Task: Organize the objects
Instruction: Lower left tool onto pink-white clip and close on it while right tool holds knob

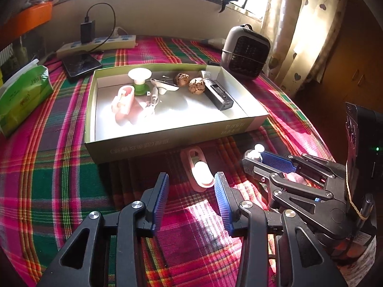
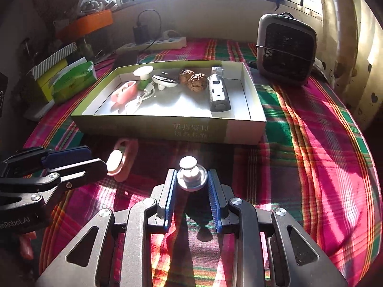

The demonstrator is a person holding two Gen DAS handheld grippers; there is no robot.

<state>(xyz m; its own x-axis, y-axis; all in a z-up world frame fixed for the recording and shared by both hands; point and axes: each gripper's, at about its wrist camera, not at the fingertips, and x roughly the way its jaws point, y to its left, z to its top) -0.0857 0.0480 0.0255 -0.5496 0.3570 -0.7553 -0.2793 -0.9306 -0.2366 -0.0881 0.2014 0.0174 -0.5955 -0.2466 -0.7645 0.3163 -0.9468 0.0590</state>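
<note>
The box (image 2: 167,129) already holds about 7 items. 2 remain on the cloth (image 2: 311,143) near it: a white knob (image 2: 191,172) clamped in the right gripper (image 2: 191,186), and a pink case (image 1: 198,169) lying beyond the left gripper's (image 1: 191,191) apart, empty jaws.

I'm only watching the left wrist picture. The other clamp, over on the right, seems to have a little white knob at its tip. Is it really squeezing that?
Observer: Yes. In the right wrist view, the right gripper has a blue pad pressed against each side of the white knob.
Operator: What shape is the knob, seen head-on?
Observer: A small round cap on a wider round disc. The pads press on the disc.
Operator: Is there anything on my own clamp that I can't see?
Observer: Yes. The left gripper has white lettering on the side of its body.
</note>
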